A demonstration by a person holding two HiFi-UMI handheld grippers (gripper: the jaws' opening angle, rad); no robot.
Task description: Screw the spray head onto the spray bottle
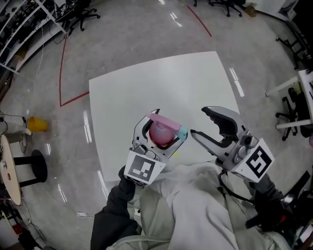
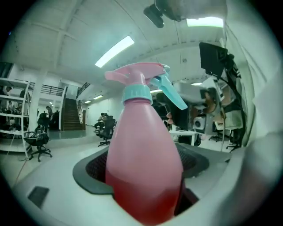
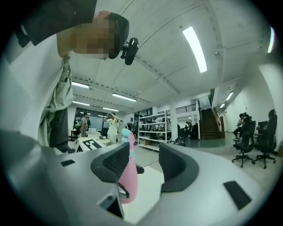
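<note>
Each claw's cube (image 1: 144,168) bore a black-and-white square marker. The left claw (image 1: 167,126) gripped the pink spray bottle (image 1: 160,133) above the near edge of the white counter (image 1: 146,83), with the blue-collared spray head (image 2: 138,78) sitting on its neck. The right claw (image 1: 201,123) stood open and empty just beside it. Around them lay a glossy grey floor (image 1: 122,39) with red lines (image 1: 62,63), shelving (image 3: 152,128) and office chairs (image 1: 80,14). The left claw's jaws hid the bottle's base.
</note>
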